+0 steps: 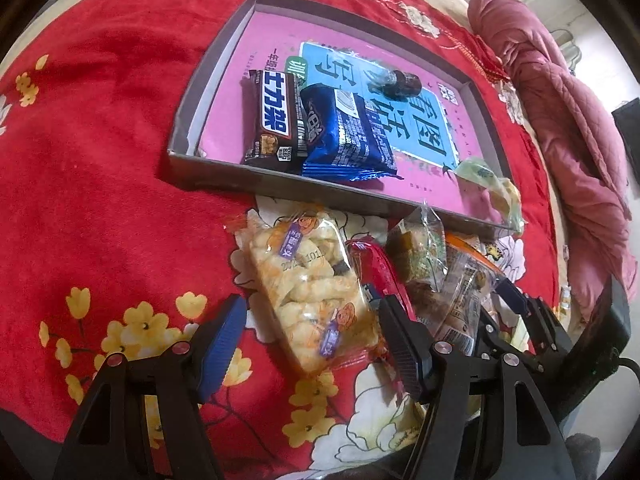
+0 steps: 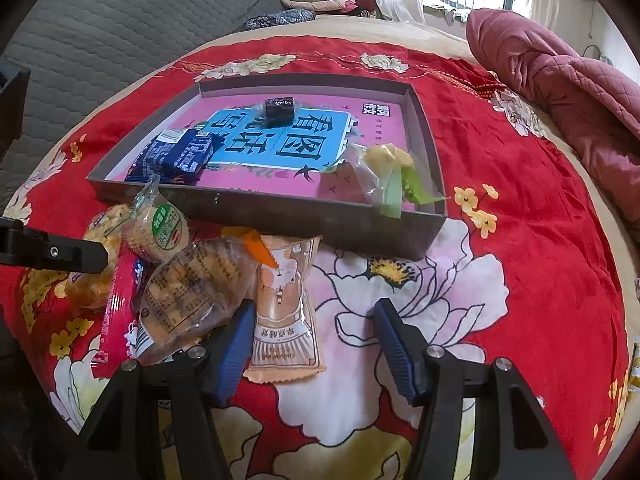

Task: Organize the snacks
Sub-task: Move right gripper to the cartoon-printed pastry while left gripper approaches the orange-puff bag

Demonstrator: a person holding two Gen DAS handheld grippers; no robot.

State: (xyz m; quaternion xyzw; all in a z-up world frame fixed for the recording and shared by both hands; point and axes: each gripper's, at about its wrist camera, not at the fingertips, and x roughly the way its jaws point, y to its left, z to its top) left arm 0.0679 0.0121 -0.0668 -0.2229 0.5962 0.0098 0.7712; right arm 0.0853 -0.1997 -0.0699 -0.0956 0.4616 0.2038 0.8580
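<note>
On the red floral bedspread (image 2: 540, 240) sits a shallow grey box (image 2: 256, 210) holding a chocolate bar (image 1: 272, 116), a blue biscuit pack (image 1: 348, 140), a small dark cake (image 2: 280, 110) and a green-wrapped snack (image 2: 396, 180). Loose snacks lie just in front. The left gripper (image 1: 314, 334) is spread wide around a clear rice-cracker pack (image 1: 310, 292), not touching it. The right gripper (image 2: 314, 346) gapes, one finger touching an orange packet (image 2: 284, 308).

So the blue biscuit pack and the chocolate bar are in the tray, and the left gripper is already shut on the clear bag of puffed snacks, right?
Not quite. The left gripper is open, its jaws either side of the puffed snack bag, not shut on it, as the left wrist view shows. The blue biscuit pack and the chocolate bar are indeed in the tray.
</note>
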